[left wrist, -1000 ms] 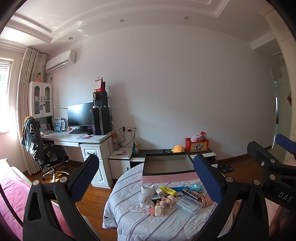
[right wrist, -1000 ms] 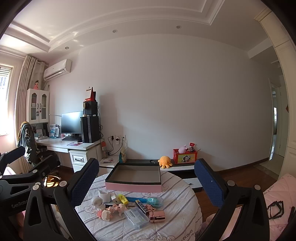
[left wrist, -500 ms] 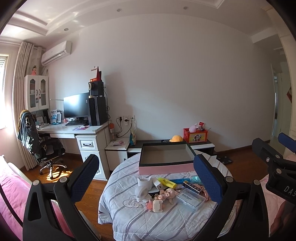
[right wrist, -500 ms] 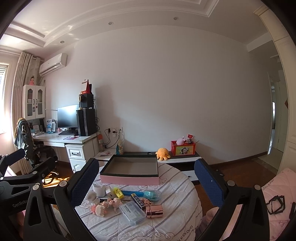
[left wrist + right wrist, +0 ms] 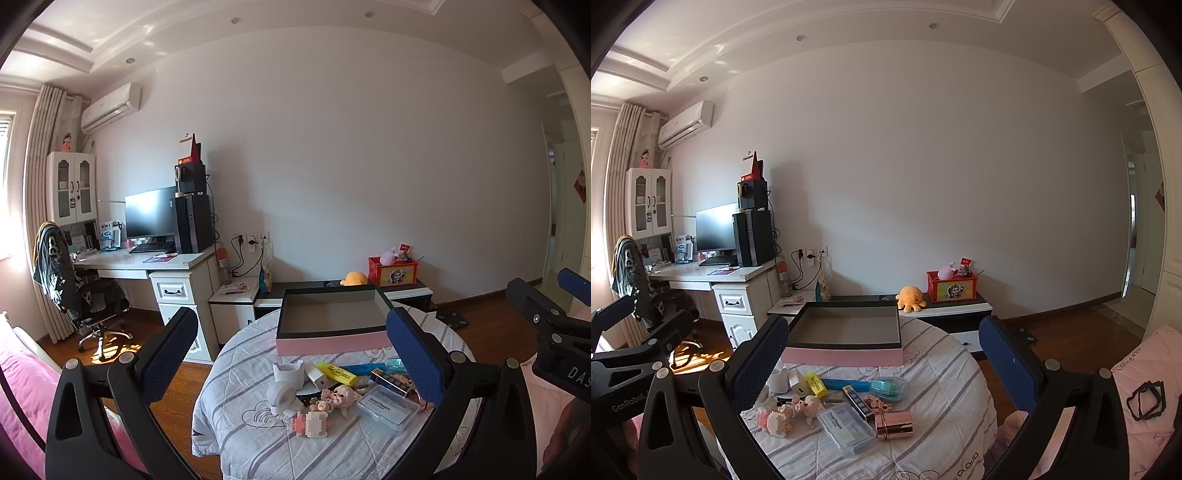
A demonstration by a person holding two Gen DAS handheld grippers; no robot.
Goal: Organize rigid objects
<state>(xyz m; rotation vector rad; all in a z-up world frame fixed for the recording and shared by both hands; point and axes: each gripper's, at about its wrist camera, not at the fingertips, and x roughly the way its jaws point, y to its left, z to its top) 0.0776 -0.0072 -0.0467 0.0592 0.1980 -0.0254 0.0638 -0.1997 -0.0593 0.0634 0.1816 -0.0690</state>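
On the round table (image 5: 934, 373), the clutter (image 5: 834, 406) lay heaped just before the empty box (image 5: 846, 328), pieces touching. Both the left gripper (image 5: 295, 354) and right gripper (image 5: 882, 365) hung well above, jaws spread and empty. A careless reach could nudge the copper can (image 5: 894, 424) rolling toward the near edge; room lay open overhead and right.

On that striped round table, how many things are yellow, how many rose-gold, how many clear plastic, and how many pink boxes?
Yellow highlighter marker: 1
Rose-gold metal cylinder: 1
Clear plastic floss case: 1
Pink open cardboard box: 1
Total: 4
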